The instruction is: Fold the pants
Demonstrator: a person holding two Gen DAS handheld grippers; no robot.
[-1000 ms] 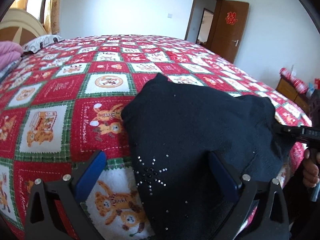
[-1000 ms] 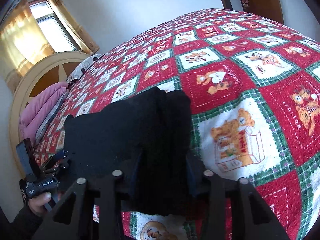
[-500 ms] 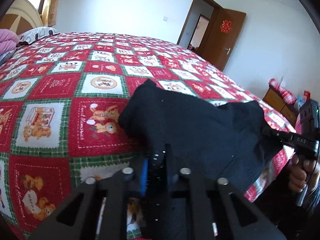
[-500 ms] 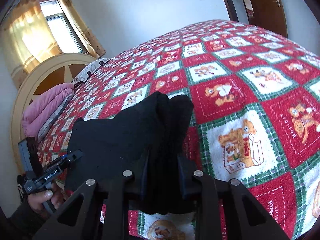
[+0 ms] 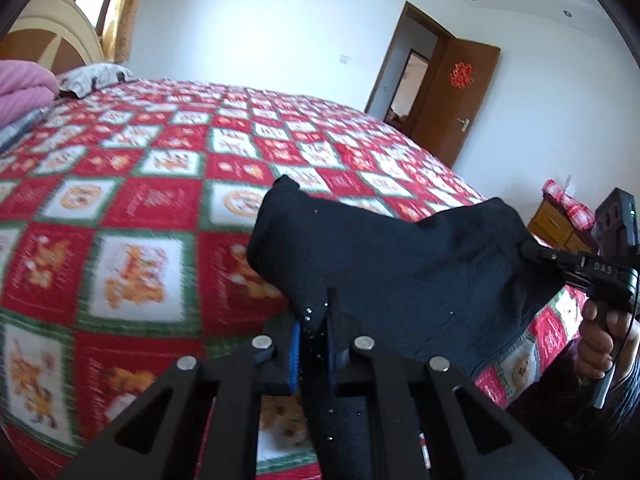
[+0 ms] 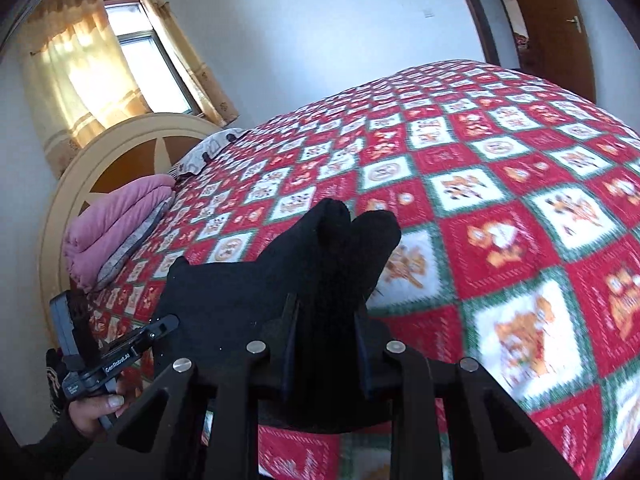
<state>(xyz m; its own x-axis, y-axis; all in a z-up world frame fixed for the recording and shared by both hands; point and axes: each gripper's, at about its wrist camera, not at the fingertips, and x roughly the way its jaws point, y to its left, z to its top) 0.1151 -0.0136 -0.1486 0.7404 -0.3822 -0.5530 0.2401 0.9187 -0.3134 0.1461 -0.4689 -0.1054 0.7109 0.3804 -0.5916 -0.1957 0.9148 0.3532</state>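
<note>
Left gripper (image 5: 314,334) has gone from apart to clamped on the black pants (image 5: 384,264); right gripper (image 6: 326,322) stays clamped too. Pants fan toward 12 o'clock over the quilt (image 5: 152,184).

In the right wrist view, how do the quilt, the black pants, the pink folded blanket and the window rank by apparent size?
1. Quilt, largest.
2. Black pants, though nearness to the camera enlarges them.
3. Pink folded blanket and window look similar, so I leave them unranked.

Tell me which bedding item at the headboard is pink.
The folded pink blanket, stacked nearest the near bed edge; the pillow beyond it is pale with a dark print.
</note>
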